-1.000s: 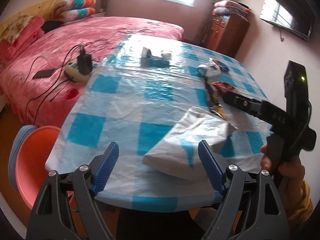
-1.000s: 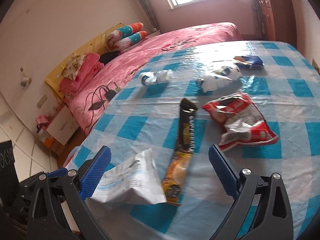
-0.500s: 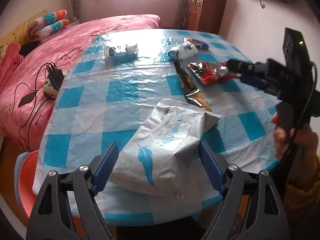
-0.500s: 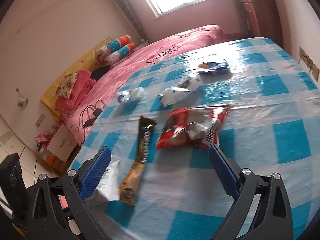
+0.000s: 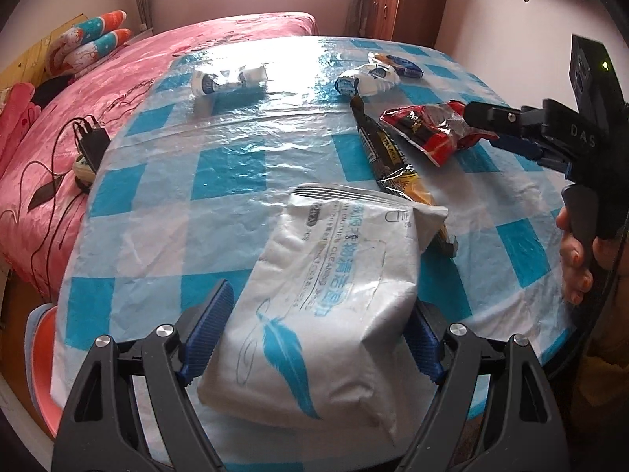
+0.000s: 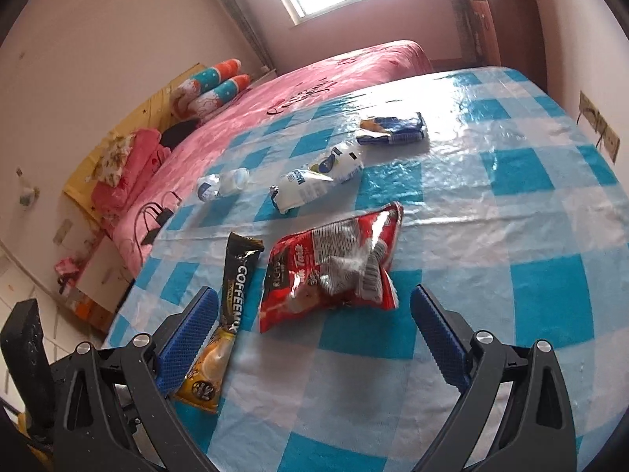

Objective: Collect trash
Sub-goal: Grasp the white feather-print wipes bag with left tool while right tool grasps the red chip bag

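My worktop wears blue-checked plastic; pink bed far left. Both tongs, left and right, are spread.

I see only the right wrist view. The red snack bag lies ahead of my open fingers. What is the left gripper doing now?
Observer: The left gripper stands open around a white wipes pack at the near table edge.
Operator: Does this pack touch the coffee sachet?
Observer: Yes, its far corner lies over the coffee sachet.
Operator: Is anything beside the table on that side?
Observer: An orange stool stands below the near left edge.
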`<state>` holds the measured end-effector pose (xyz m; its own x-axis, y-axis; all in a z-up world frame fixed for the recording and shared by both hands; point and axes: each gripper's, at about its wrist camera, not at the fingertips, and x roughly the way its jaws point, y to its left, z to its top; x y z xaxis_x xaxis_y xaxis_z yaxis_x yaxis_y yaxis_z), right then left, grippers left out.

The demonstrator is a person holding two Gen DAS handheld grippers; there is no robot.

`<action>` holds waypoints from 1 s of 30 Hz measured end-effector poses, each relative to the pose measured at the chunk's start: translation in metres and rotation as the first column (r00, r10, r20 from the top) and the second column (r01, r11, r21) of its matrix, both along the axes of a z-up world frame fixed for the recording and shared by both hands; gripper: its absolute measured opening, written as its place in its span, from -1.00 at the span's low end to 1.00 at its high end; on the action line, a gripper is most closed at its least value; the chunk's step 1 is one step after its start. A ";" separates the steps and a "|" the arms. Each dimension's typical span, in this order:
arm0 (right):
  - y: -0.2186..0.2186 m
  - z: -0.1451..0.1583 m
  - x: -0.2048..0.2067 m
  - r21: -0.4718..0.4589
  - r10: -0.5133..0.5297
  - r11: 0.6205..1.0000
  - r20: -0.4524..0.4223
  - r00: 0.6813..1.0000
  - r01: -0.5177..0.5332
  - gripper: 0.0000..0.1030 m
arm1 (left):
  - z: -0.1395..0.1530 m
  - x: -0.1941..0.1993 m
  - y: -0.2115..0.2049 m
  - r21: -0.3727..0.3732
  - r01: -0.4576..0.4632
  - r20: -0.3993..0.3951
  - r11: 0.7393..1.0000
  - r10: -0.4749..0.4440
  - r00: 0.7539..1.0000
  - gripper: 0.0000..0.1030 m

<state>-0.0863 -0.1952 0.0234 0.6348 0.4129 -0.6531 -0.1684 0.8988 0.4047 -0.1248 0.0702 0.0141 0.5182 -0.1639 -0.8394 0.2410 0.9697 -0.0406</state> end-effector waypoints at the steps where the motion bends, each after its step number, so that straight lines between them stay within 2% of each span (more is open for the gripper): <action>1: 0.001 0.000 0.002 -0.013 -0.001 1.000 0.000 1.000 0.001 0.88 | -0.001 0.001 -0.001 0.001 -0.001 0.000 1.000 0.001 1.000 0.61; 6: 0.007 -0.005 0.015 -0.069 -0.005 0.998 -0.018 1.000 0.003 0.88 | -0.003 0.007 -0.010 0.030 -0.007 0.013 1.000 0.006 1.000 0.64; 11: 0.016 -0.011 0.026 -0.140 0.011 0.990 -0.028 1.000 -0.015 0.88 | -0.003 0.011 -0.011 0.029 -0.044 0.025 0.999 0.044 0.999 0.64; 14: 0.021 -0.014 0.031 -0.133 0.040 0.990 -0.048 0.998 -0.046 0.88 | -0.003 0.011 -0.012 0.026 -0.075 0.038 0.997 0.074 0.997 0.60; 18: 0.030 -0.015 0.035 -0.185 0.058 0.980 -0.055 0.997 -0.068 0.88 | -0.002 0.009 -0.010 0.022 -0.116 0.064 0.993 0.114 0.991 0.41; 27: 0.038 -0.016 0.037 -0.240 0.105 0.964 -0.062 0.992 -0.117 0.89 | -0.005 0.005 -0.010 0.008 -0.141 0.120 0.990 0.139 0.983 0.40; 30: 0.039 -0.017 0.039 -0.253 0.126 0.958 -0.063 0.990 -0.138 0.87 | -0.005 0.006 -0.010 0.007 -0.144 0.116 0.990 0.142 0.983 0.41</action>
<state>-0.0474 -0.1558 0.0067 0.5531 0.3064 -0.7747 -0.2795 0.9443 0.1740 -0.1192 0.0601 0.0094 0.6284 -0.0683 -0.7749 0.1017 0.9948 -0.0052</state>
